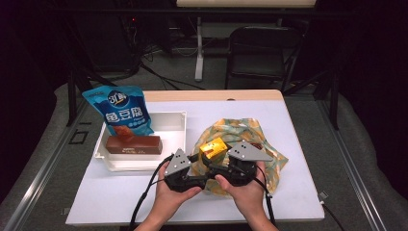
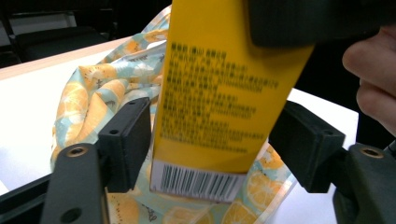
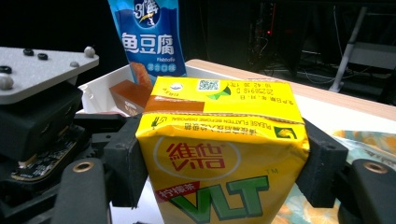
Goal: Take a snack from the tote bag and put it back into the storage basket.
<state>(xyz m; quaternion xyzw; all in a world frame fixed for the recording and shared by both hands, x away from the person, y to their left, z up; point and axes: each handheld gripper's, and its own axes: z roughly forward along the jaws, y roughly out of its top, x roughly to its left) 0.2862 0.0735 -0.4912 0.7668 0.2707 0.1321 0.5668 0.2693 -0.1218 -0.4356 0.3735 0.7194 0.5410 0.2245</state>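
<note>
A yellow drink carton [image 1: 213, 148] hangs above a fruit-print cloth bag [image 1: 250, 132] near the table's front middle. My right gripper [image 1: 217, 155] comes in from the right. In the right gripper view it [image 3: 219, 158] is shut on the carton [image 3: 224, 140], a pad pressing each side. My left gripper [image 1: 201, 161] reaches in from the left. In the left gripper view the carton's lower end [image 2: 215, 93] stands between its jaws [image 2: 212, 140]; the pads sit close to its sides with a thin gap on the left. The bag [image 2: 93, 98] lies underneath.
A white tray [image 1: 173, 120] at the left holds a blue snack pouch [image 1: 120, 110] leaning upright and a brown box [image 1: 134, 144]. The table [image 1: 298, 159] has bare room at the right. A black chair [image 1: 260, 53] stands beyond the far edge.
</note>
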